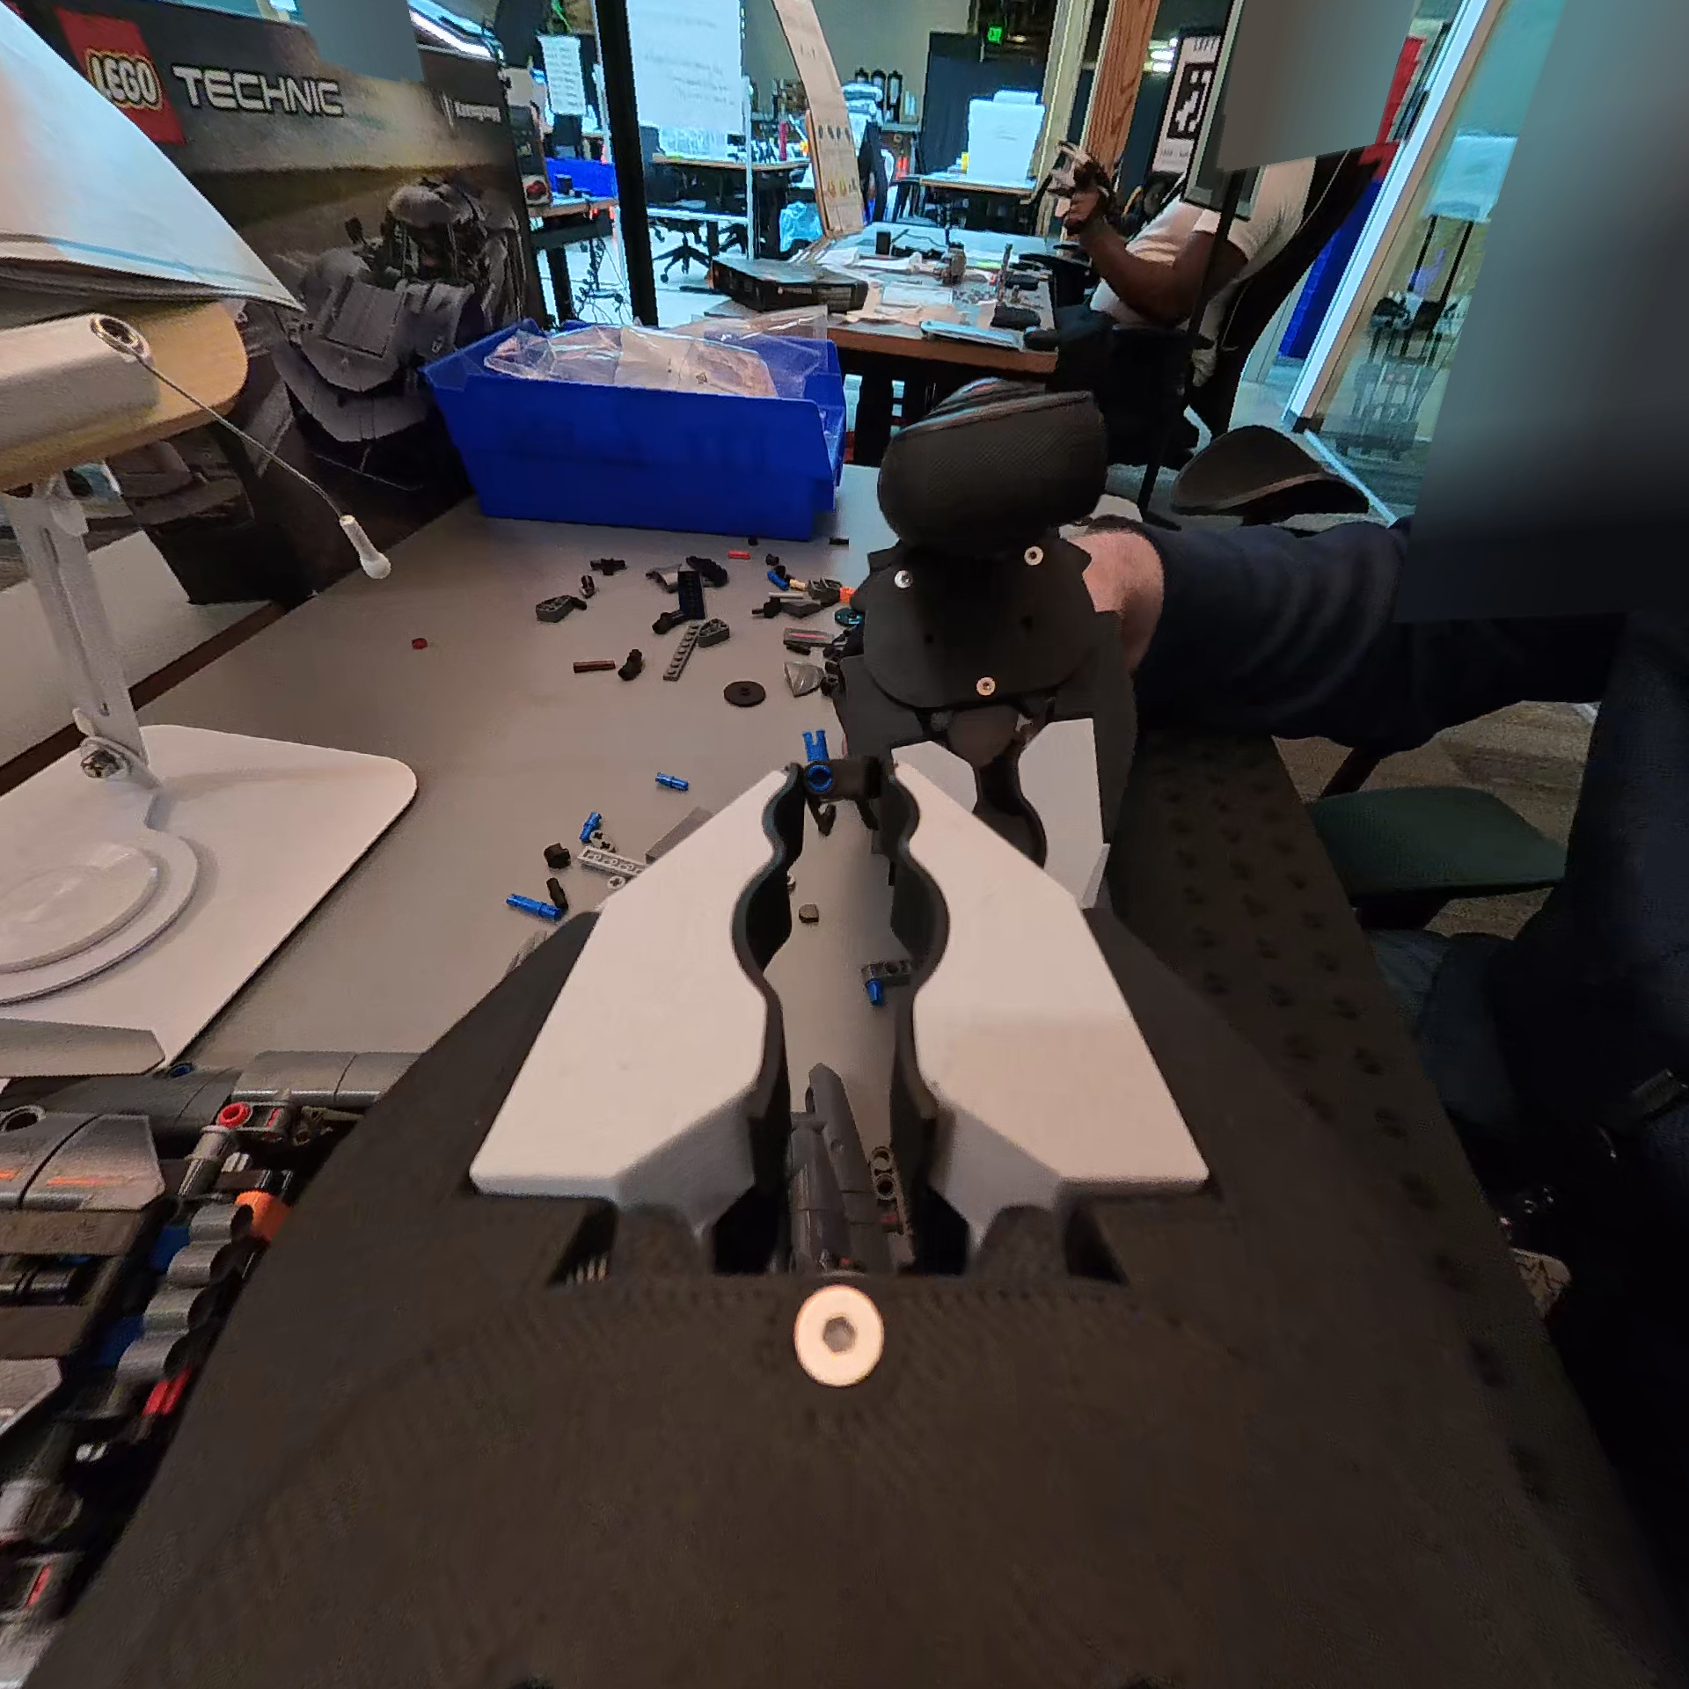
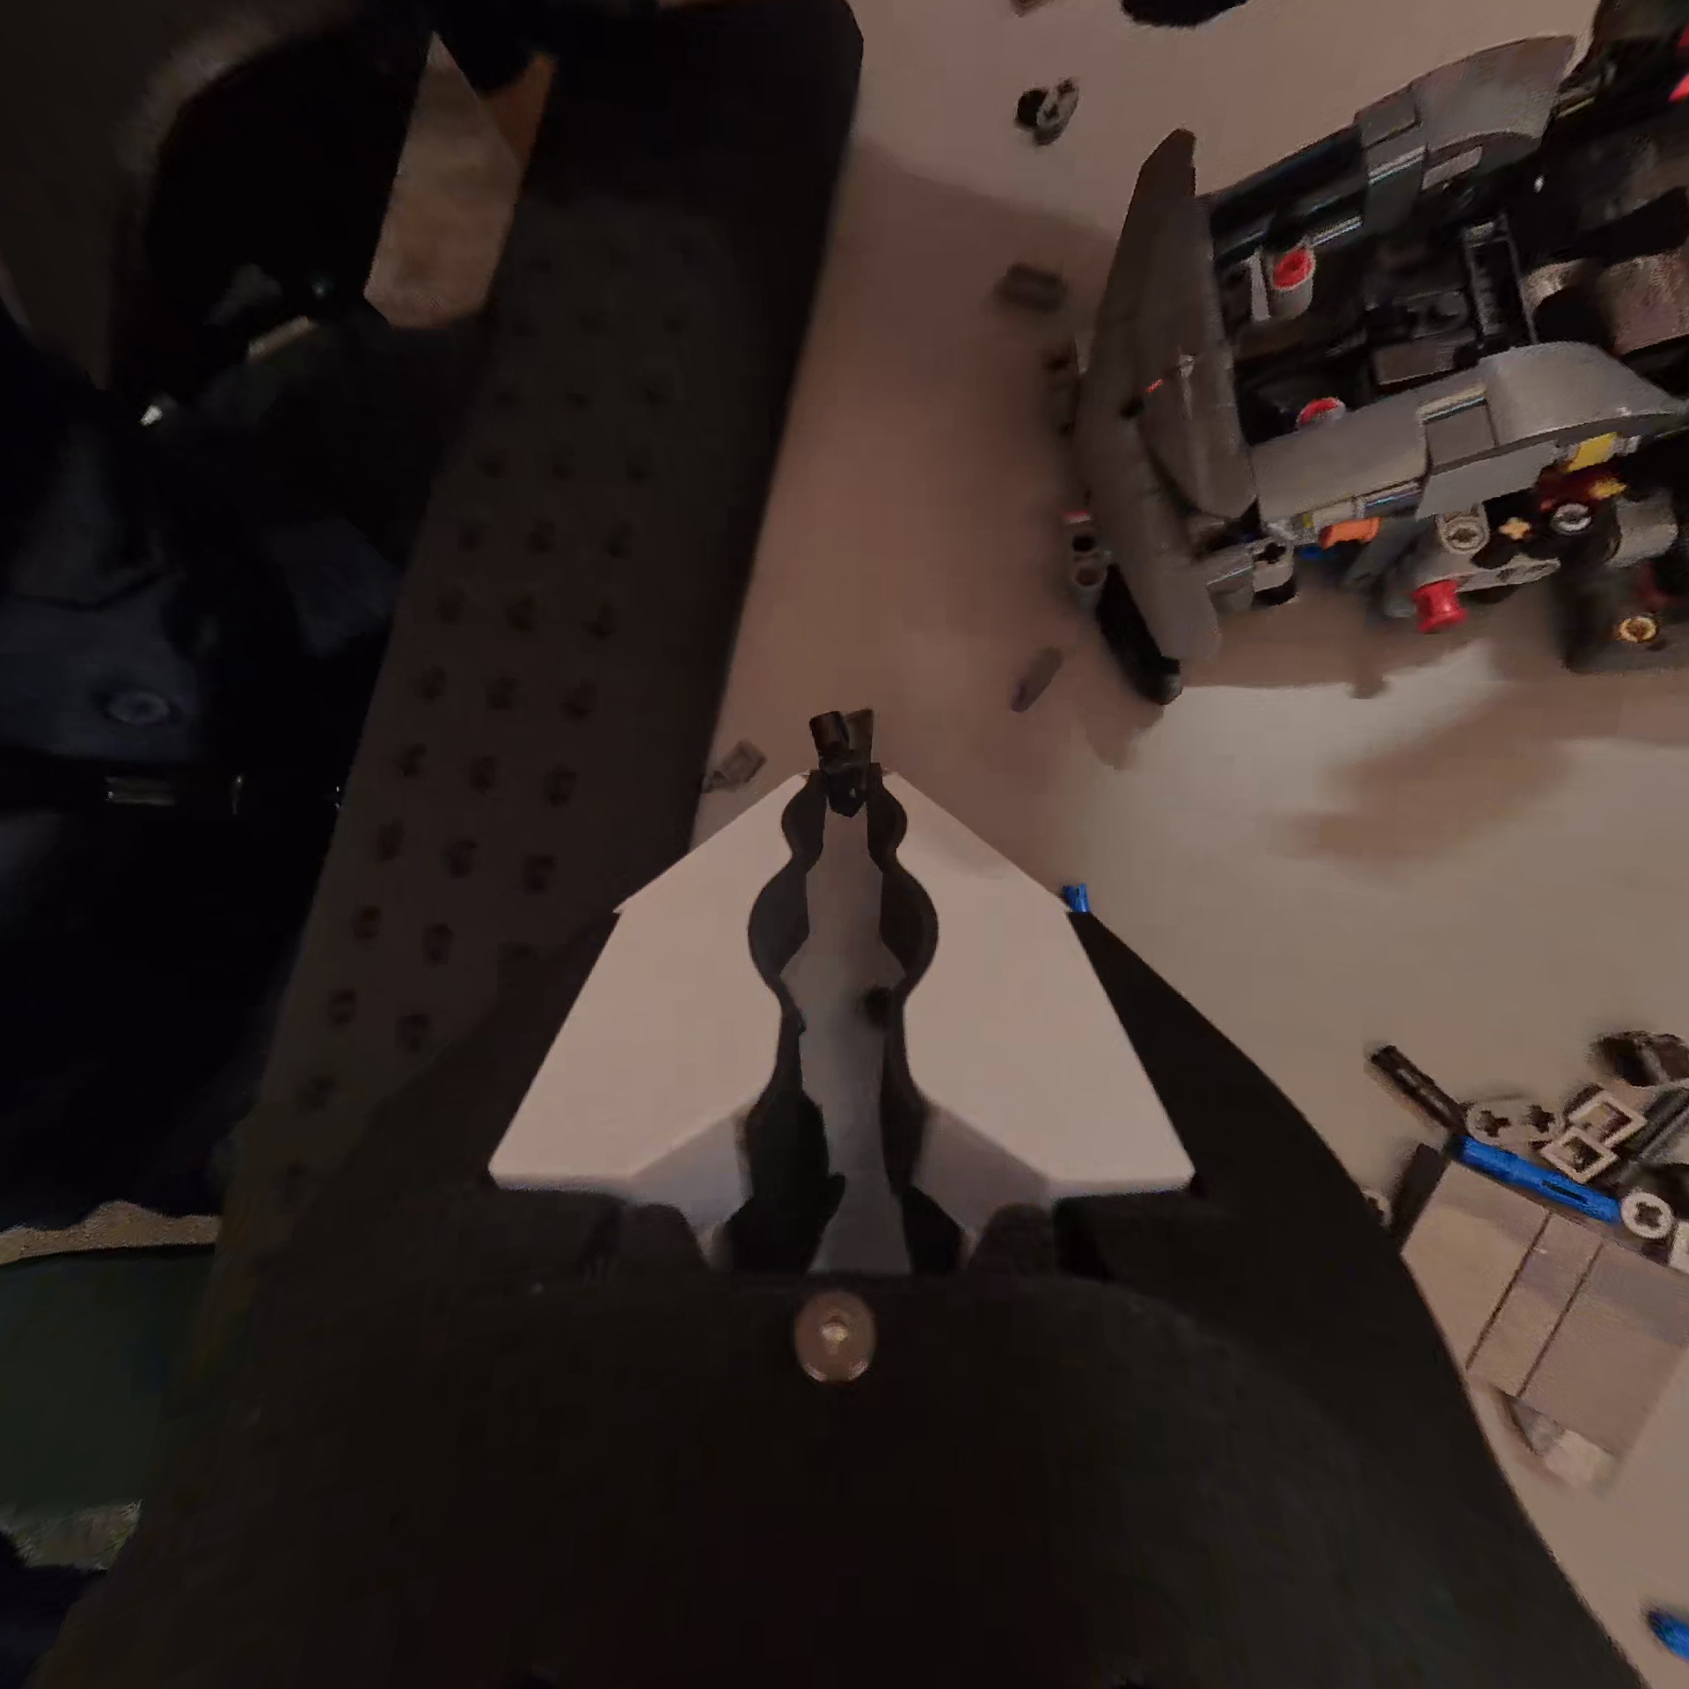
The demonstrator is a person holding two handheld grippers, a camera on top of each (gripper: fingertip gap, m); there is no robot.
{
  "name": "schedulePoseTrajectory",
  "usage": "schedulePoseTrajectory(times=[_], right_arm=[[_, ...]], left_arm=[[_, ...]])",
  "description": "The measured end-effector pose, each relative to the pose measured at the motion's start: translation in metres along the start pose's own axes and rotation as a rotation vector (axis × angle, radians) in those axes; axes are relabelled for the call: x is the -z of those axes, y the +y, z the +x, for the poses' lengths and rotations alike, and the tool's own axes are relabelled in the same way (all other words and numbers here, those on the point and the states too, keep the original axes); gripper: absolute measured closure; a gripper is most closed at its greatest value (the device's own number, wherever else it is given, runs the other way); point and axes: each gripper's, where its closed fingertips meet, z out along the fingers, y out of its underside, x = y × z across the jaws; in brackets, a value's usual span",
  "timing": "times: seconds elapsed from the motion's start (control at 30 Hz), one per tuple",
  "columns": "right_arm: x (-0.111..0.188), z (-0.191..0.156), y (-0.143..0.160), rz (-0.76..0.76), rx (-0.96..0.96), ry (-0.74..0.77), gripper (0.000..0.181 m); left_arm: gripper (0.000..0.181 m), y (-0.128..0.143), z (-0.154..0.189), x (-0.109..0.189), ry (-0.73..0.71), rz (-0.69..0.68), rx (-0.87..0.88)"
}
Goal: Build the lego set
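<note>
Small black connector (image 1: 845, 777) with blue pin, pinched by left fingers (image 1: 777, 804); right fingers (image 2: 804, 813) pinching black piece (image 2: 841, 745)

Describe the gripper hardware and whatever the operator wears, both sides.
Both match: the left gripper and right gripper have angular white fingers with wavy black inner pads, on a textured black printed body with a silver centre screw. Seen from the left wrist view, the right gripper's rear is a black plate with small screws under a rounded black dome. The operator wears a dark navy sleeve.
</note>
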Motion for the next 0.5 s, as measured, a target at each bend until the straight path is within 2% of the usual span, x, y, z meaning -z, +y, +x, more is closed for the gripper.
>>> schedulePoseTrajectory(times=[0.13, 0.2, 0.33, 0.43, 0.5], right_arm=[[0.013, 0.002, -0.008, 0.072, -0.029, -0.003, 0.157], [0.029, 0.013, -0.013, 0.134, -0.035, 0.06, 0.159], [0.08, 0.037, -0.044, 0.389, -0.02, 0.249, 0.163], [0.105, 0.034, -0.065, 0.567, 0.023, 0.278, 0.164], [0.108, 0.031, -0.071, 0.592, 0.079, 0.316, 0.165]], left_arm=[[0.168, 0.004, 0.001, -0.004, -0.005, -0.028, -0.003], [0.168, 0.005, 0.002, -0.006, 0.002, -0.033, -0.001], [0.168, -0.001, 0.007, -0.006, 0.032, 0.006, -0.002], [0.168, -0.003, 0.011, -0.007, 0.048, 0.015, -0.022], [0.168, -0.003, 0.013, -0.009, 0.051, 0.011, -0.023]])
